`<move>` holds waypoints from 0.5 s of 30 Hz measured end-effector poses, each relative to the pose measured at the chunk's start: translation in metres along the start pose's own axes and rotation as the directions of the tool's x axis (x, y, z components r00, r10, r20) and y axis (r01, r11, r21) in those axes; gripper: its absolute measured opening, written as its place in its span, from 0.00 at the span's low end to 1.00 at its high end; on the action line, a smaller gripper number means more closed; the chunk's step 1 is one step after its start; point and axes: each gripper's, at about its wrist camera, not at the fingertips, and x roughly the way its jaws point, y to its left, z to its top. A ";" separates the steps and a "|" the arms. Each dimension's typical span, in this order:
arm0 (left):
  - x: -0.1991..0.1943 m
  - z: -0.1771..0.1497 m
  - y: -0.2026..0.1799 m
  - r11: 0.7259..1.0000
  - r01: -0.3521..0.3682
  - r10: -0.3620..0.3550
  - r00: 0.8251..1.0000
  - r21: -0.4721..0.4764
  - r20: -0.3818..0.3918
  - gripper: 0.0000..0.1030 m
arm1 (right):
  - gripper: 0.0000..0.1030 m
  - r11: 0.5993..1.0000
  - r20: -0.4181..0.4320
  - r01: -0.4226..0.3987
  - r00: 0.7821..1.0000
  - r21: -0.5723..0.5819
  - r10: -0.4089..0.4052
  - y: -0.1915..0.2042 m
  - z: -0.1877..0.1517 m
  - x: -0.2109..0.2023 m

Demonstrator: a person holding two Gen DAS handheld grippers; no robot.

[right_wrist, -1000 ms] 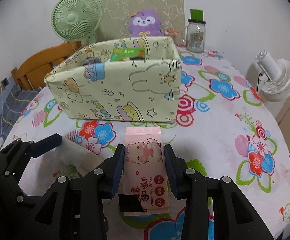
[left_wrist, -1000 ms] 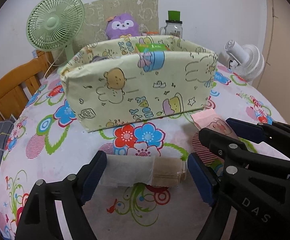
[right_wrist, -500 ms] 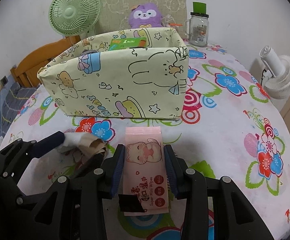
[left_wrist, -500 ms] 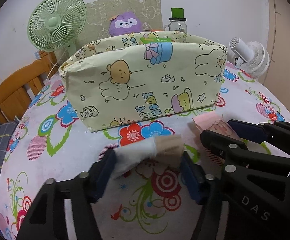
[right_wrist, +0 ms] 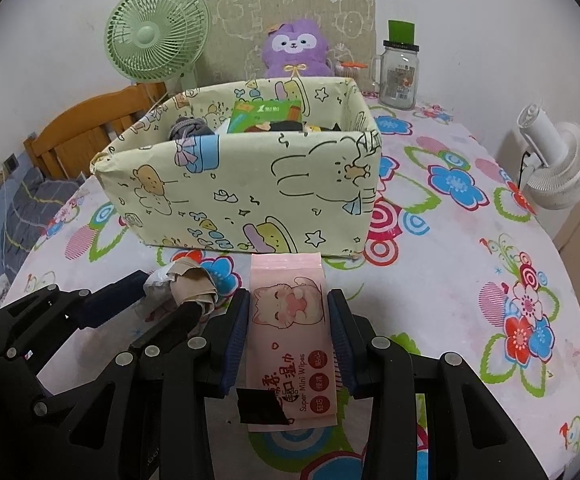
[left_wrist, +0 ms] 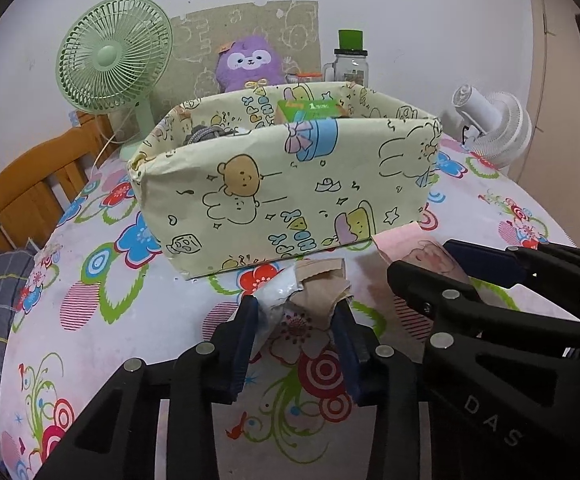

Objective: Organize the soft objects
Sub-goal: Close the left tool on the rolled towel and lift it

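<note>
My left gripper (left_wrist: 296, 312) is shut on a crumpled beige cloth in a clear wrapper (left_wrist: 310, 294), squeezed into a bunch just above the flowered tablecloth. The same bundle (right_wrist: 182, 286) shows at the lower left of the right wrist view. My right gripper (right_wrist: 288, 312) is shut on a pink pack of wet wipes (right_wrist: 290, 320) with a cat drawing; the pack's far end (left_wrist: 402, 242) points at the box. The pale yellow cartoon-print box (left_wrist: 290, 184) stands just beyond both grippers and holds a green packet (right_wrist: 266, 114) and a grey item (right_wrist: 188, 128).
Behind the box are a green table fan (left_wrist: 114, 54), a purple plush toy (right_wrist: 294, 48) and a glass jar with a green lid (right_wrist: 400, 76). A white fan (right_wrist: 558, 168) stands at the table's right edge. A wooden chair (left_wrist: 30, 196) is at the left.
The left gripper's jaws closed in on the wrapped cloth, crumpling it from a long flat roll into a bunch and raising it slightly. The right gripper kept its hold on the wipes pack.
</note>
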 end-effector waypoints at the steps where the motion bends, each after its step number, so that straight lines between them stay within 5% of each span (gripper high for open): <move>1: -0.001 0.000 0.000 1.000 0.002 -0.002 1.000 -0.002 0.001 0.33 | 0.41 1.000 0.002 0.000 1.000 -0.001 0.000 0.000 0.000 -0.001; 8: -0.009 0.000 -0.003 1.000 0.017 -0.017 1.000 0.000 0.021 0.20 | 0.41 1.000 0.018 -0.006 1.000 -0.005 0.007 0.003 0.000 -0.010; 10: -0.012 0.000 -0.004 1.000 0.020 -0.020 0.999 0.004 0.025 0.01 | 0.41 1.000 0.025 -0.013 1.000 -0.005 0.014 0.003 0.001 -0.013; 15: -0.018 0.003 -0.006 0.999 0.040 -0.041 0.999 0.004 0.024 0.01 | 0.41 1.000 0.040 -0.010 0.999 -0.007 0.011 0.004 0.002 -0.020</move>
